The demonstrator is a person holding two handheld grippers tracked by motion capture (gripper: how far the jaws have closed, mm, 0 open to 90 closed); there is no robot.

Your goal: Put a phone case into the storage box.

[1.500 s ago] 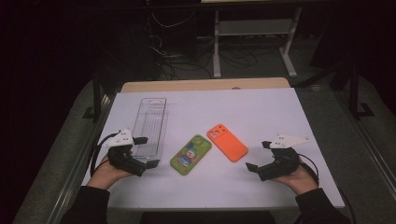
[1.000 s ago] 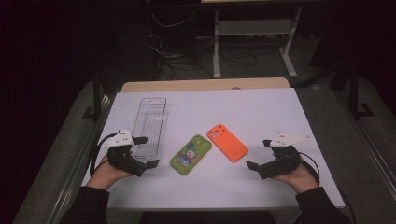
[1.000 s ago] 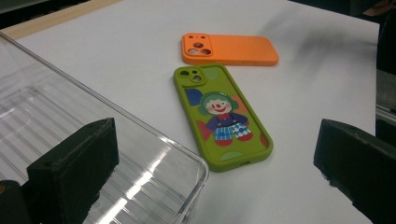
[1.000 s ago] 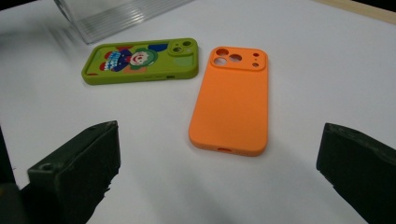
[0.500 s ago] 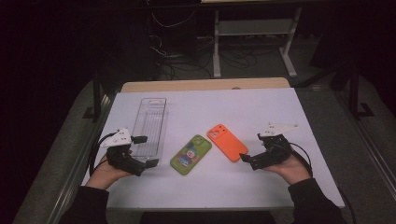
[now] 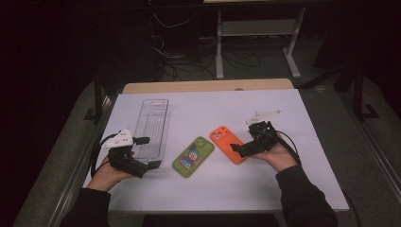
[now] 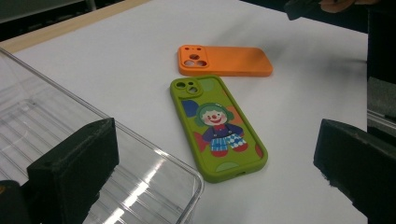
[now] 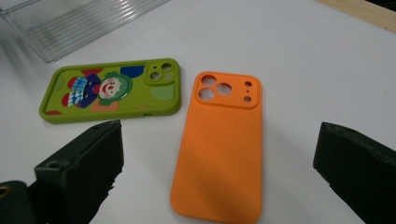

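Orange phone case (image 6: 229,144) lies camera-cutouts up on the white table (image 6: 302,189), just right of a green phone case (image 6: 193,156) printed with a clown, the two near each other at the middle of the work surface. Over the past second and a half the right hand-held gripper (image 6: 235,150) has slid in from the table's right side, where it sat well clear, and now rests at the case's lower right edge. Its own camera looks along wide-spread jaws with the orange case (image 8: 223,147) lying between them, nothing yet gripped. The shift suggests the orange case is the first item to be picked up, and a closing pinch looks like the next step.

The left hand-held gripper (image 6: 142,156) has not moved in that time; it sits with jaws apart and empty at the near end of a clear plastic tray (image 6: 152,126), the probable destination. Through its camera the tray's corner (image 7: 140,172) and the green case (image 7: 215,126) lie just ahead.
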